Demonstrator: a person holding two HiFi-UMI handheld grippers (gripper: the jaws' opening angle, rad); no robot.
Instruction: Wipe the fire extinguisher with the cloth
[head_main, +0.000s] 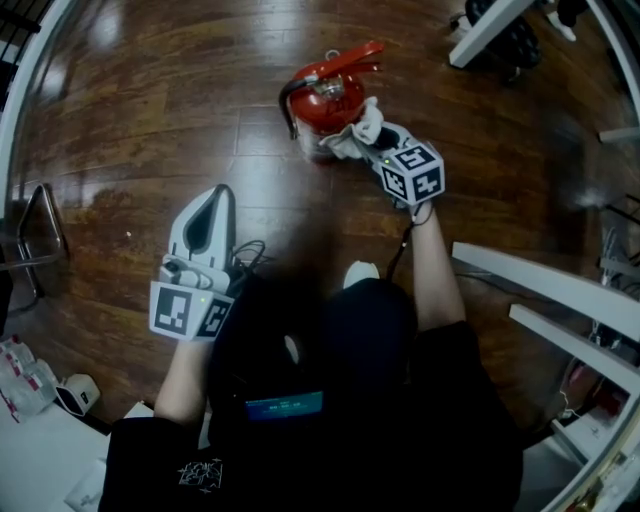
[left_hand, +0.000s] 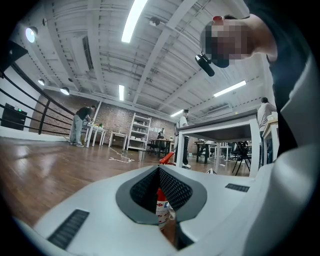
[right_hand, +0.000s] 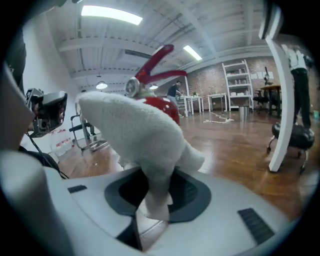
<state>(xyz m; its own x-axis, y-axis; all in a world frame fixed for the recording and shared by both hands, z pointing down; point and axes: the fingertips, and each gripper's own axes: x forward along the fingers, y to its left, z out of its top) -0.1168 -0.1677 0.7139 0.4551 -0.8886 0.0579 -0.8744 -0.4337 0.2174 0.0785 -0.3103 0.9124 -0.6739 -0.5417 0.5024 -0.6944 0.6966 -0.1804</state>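
Near the person, at the left, the left gripper (head_main: 218, 200) hovers above the wooden floor (head_main: 130, 120). Its jaws are brought together with nothing between them, and through the thin slit that remains its own view shows only the distant fire extinguisher (left_hand: 161, 207). Farther away and to the right, the right gripper (head_main: 375, 135) is clenched on the white cloth (head_main: 352, 138). The cloth bulges out of the jaws and seems to rest against the near right side of the extinguisher, which stands upright on the floor. A red lever (head_main: 350, 58) and a black hose (head_main: 287, 105) show at its top. Beyond it, at the far right, is a white table leg (head_main: 490, 28).
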